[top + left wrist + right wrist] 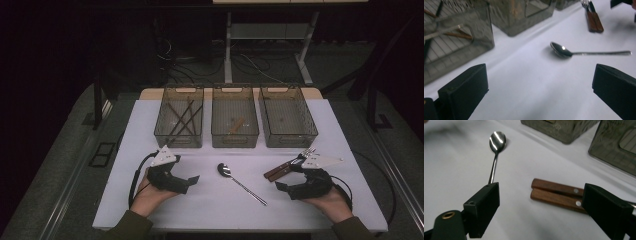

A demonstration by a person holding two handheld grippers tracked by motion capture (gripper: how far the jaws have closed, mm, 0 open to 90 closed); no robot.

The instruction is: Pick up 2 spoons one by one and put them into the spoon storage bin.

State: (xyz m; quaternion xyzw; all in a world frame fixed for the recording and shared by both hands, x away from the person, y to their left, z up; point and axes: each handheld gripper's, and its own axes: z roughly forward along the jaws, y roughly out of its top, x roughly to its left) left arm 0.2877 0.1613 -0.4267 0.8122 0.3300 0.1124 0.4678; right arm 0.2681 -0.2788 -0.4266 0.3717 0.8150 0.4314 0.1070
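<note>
High view: no brand, label or writing can be read on anything here. A metal spoon [239, 182] lies on the white table [210, 200], between the two grippers and apart from both, its bowl toward the bins and its thin handle running toward the near right. In the left gripper view the spoon [564, 51] has a polished bowl with a bright glint and a slim straight handle. Just beside the right gripper [287, 186] lie two wooden-handled utensils [285, 167] side by side and touching; the right gripper view shows their brown handles [556, 193] with metal rivets, and fork tines show at their far end in the left gripper view.

The left gripper [187, 181] rests low on the table in a hand, jaws spread wide with nothing between them. The right gripper's jaws are likewise wide apart and empty.

Three smoky translucent bins stand in a row at the far side: the left bin [179, 117] holds several long dark sticks, the middle bin [235, 117] one short wooden piece, the right bin [287, 117] something too small to tell. Beyond the table the room is dark, with cables on the floor and the legs of a desk.
</note>
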